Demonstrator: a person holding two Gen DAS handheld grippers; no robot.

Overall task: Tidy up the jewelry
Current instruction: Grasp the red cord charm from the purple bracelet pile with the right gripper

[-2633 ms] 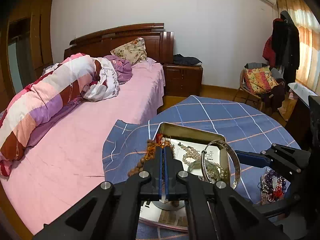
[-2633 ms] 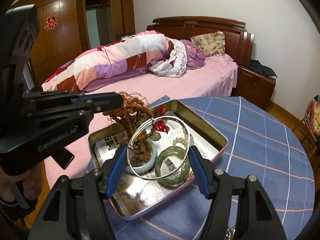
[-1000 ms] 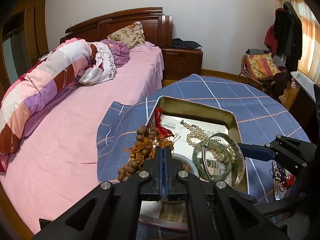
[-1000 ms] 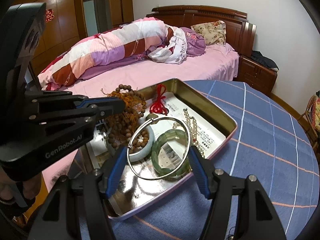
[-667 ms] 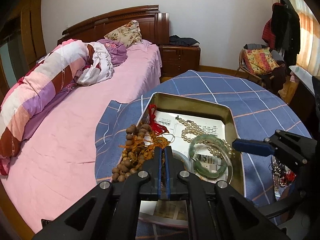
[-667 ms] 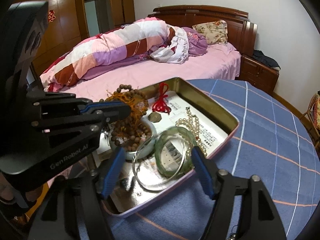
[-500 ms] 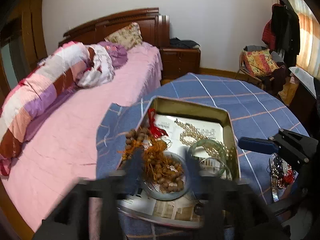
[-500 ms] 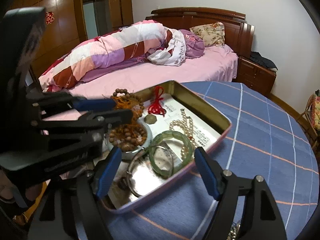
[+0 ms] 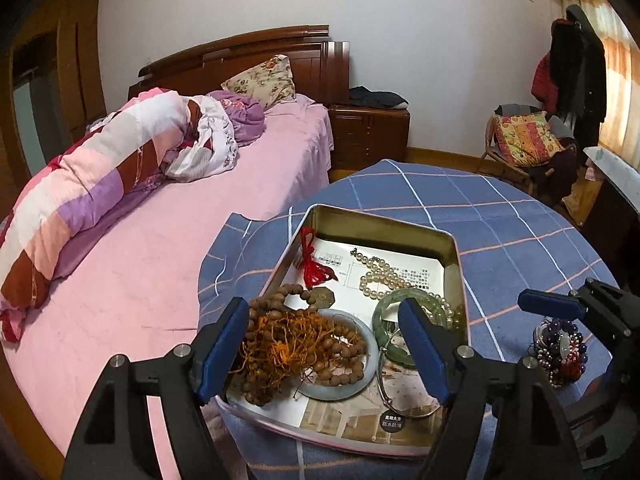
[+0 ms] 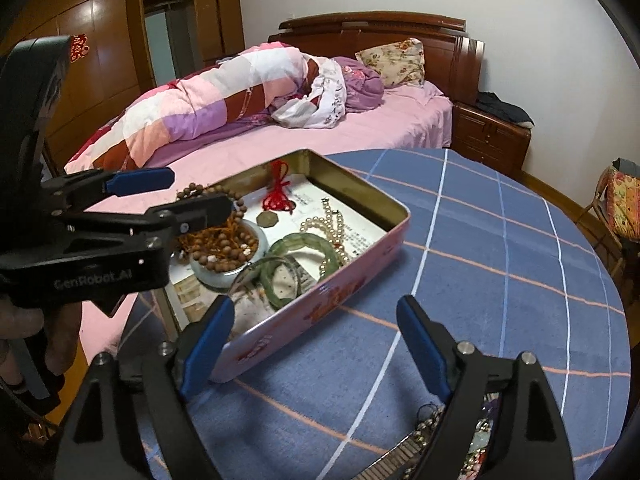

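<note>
A metal tin (image 9: pixel 384 227) (image 10: pixel 366 256) sits on the blue checked table. In it lie brown wooden beads (image 9: pixel 296 340) (image 10: pixel 224 246) heaped on a pale jade bangle, a green jade bangle (image 9: pixel 412 308) (image 10: pixel 304 248), a thin silver bangle (image 9: pixel 404 408), a pearl string (image 9: pixel 380 276) (image 10: pixel 332 224) and a red tassel (image 9: pixel 314 268) (image 10: pixel 280 196). My left gripper (image 9: pixel 324 344) is open and empty just above the beads. My right gripper (image 10: pixel 316 340) is open and empty, near the tin's near side; its finger (image 9: pixel 552 306) shows in the left wrist view.
A pile of loose jewelry (image 9: pixel 560 352) (image 10: pixel 452 436) lies on the table to the right of the tin. A pink bed (image 9: pixel 168 248) with a rolled quilt stands left of the table. A chair with a cushion (image 9: pixel 524 140) is at the back right.
My left gripper opened and dropped the wooden beads into the tin. My right gripper released the silver bangle into the tin and drew back toward the table's near side.
</note>
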